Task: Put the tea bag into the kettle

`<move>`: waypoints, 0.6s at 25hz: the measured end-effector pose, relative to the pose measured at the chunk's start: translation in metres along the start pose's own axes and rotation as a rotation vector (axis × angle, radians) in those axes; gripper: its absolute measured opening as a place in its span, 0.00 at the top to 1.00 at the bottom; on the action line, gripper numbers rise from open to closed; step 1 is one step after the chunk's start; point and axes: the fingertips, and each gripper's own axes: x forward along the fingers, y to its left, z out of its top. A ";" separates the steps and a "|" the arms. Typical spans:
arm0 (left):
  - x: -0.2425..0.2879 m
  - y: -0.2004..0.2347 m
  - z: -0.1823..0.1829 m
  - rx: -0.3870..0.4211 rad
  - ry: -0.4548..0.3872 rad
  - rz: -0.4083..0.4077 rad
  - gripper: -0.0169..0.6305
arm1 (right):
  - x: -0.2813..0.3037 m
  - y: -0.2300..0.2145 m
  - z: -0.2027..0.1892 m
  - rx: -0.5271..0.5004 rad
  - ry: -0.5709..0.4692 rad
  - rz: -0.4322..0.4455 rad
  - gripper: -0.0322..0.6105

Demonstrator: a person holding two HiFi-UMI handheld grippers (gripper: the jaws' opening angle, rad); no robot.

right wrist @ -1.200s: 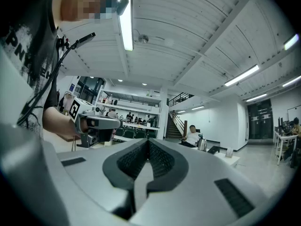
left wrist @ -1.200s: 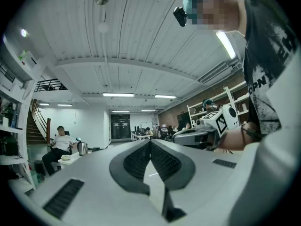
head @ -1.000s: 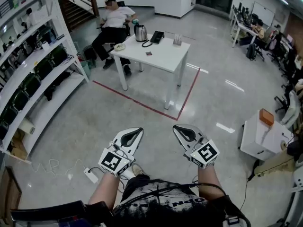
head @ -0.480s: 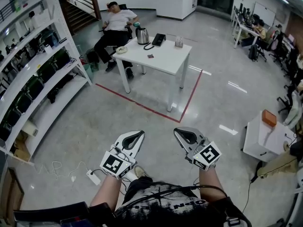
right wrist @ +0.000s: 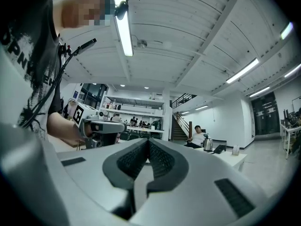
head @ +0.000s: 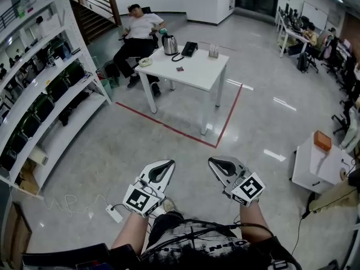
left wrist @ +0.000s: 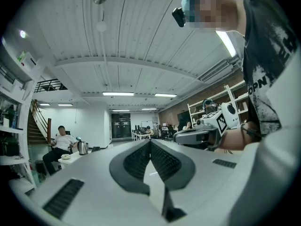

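Though the tea bag (head: 179,68) shows only as one small dark packet, I can place it lying flat near the middle of the single white table (head: 197,76). It is too small for me to tell which way its long side runs. One kettle (head: 170,44) stands upright near the table's far edge, apart from the packet. My left gripper (head: 167,165) and right gripper (head: 214,162) hover over the floor, well short of the table. Each has its jaws pressed together on nothing.

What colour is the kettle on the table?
The kettle is silver metal, best seen in the head view.
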 end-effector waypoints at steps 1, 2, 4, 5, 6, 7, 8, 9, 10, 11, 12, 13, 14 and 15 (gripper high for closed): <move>0.001 0.001 -0.001 -0.005 -0.008 0.001 0.96 | 0.000 -0.001 0.000 -0.011 0.005 0.006 0.93; 0.002 0.002 -0.002 -0.011 -0.012 0.001 0.96 | 0.001 -0.002 0.000 -0.024 0.009 0.011 0.93; 0.003 0.004 -0.003 -0.022 -0.014 -0.004 0.96 | 0.006 -0.003 0.000 -0.041 0.016 0.021 0.94; 0.003 0.007 -0.003 -0.025 -0.012 -0.008 0.96 | 0.011 -0.004 0.000 -0.044 0.017 0.026 0.94; 0.004 0.010 -0.004 -0.024 -0.007 -0.013 0.96 | 0.016 -0.005 0.000 -0.046 0.017 0.031 0.93; 0.004 0.015 -0.007 -0.022 0.000 -0.020 0.96 | 0.021 -0.006 -0.001 -0.048 0.017 0.035 0.93; 0.006 0.019 -0.010 -0.019 0.006 -0.028 0.96 | 0.027 -0.007 -0.003 -0.051 0.020 0.035 0.93; 0.008 0.024 -0.012 -0.019 0.011 -0.038 0.96 | 0.033 -0.009 -0.005 -0.055 0.023 0.036 0.93; 0.010 0.029 -0.014 -0.023 0.015 -0.044 0.96 | 0.039 -0.012 -0.006 -0.058 0.025 0.036 0.93; 0.013 0.036 -0.015 -0.025 0.020 -0.048 0.96 | 0.045 -0.015 -0.007 -0.056 0.026 0.033 0.93; 0.015 0.043 -0.016 -0.024 0.024 -0.054 0.96 | 0.052 -0.019 -0.009 -0.050 0.027 0.025 0.93; 0.018 0.051 -0.016 -0.021 0.025 -0.062 0.96 | 0.059 -0.024 -0.011 -0.044 0.027 0.016 0.93; 0.021 0.060 -0.016 -0.016 0.025 -0.071 0.96 | 0.067 -0.029 -0.012 -0.040 0.028 0.008 0.93; 0.024 0.070 -0.017 -0.013 0.025 -0.078 0.96 | 0.075 -0.034 -0.014 -0.036 0.029 0.001 0.93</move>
